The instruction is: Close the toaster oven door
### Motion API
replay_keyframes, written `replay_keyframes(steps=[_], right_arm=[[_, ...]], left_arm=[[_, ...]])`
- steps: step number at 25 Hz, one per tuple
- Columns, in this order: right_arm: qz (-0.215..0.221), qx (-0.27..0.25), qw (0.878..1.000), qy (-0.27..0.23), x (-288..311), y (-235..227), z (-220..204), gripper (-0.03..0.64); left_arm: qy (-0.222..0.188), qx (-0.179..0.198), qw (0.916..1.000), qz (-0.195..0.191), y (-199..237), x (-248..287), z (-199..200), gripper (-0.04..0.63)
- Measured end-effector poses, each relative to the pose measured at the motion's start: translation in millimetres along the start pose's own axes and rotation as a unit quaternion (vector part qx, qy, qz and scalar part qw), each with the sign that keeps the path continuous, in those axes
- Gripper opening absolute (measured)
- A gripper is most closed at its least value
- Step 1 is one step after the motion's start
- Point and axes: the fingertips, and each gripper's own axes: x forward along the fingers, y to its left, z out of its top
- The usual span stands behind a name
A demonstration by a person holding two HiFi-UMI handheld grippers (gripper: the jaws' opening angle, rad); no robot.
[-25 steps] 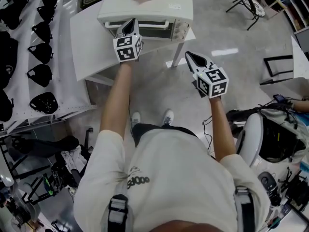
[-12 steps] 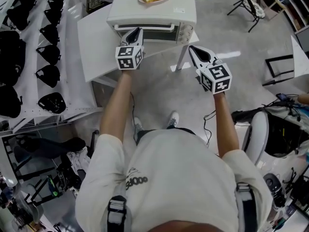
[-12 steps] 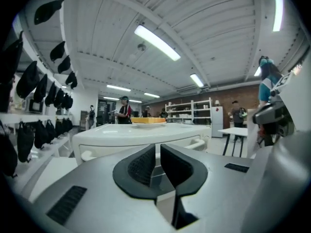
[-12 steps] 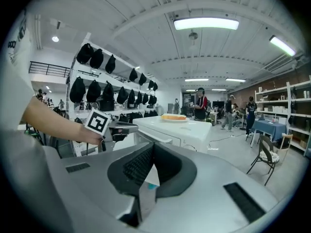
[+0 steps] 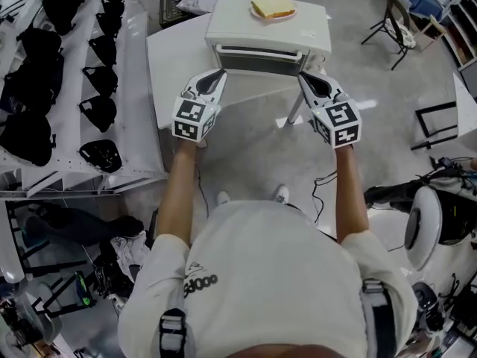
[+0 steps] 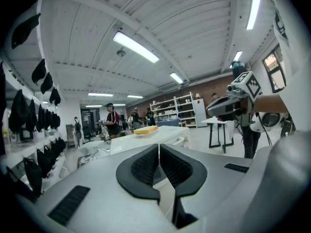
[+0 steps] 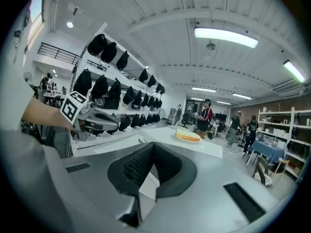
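The white toaster oven (image 5: 270,30) stands on a white table (image 5: 173,58), its dark glass door (image 5: 261,61) upright against the front under a pale handle bar. On its top lies a slice of toast (image 5: 273,7) on a plate. My left gripper (image 5: 217,74) hangs just before the oven's left front corner, apart from it, jaws shut and empty. At the right front corner my right gripper (image 5: 305,77) is likewise shut and holds nothing. In the left gripper view my left gripper (image 6: 159,155) points at the oven top (image 6: 146,139). The right gripper view has my right gripper (image 7: 152,155) before the toast (image 7: 187,136).
A white rack of black bags (image 5: 67,66) runs along the left. Folding chairs (image 5: 395,24) and a black stand (image 5: 436,125) are on the right. A white machine (image 5: 428,230) with cables lies at the lower right. People stand far back in the room (image 6: 112,120).
My left gripper has drawn back from the oven's front. The right gripper has come up level with it. The head view now shows the oven from further back.
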Motion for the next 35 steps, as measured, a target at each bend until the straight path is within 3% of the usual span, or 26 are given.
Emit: replay_keyframes(steps=[8,12,21,35], right_arm=[[0.014,-0.046,0.999,-0.015,28,50,41,0.009],[0.013,-0.061,0.998,-0.029,34,59,60,0.009],[0.008,-0.071,0.996,-0.048,32,65,90,0.009],[0.006,-0.076,0.996,-0.042,33,62,89,0.009]], left_arm=[[-0.036,0.051,0.9977,0.027,44,-66,42,0.021],[-0.033,0.076,0.9963,0.026,51,-78,56,0.021],[-0.046,0.098,0.9940,0.011,46,-87,74,0.021],[-0.056,0.104,0.9930,-0.007,32,-85,85,0.021]])
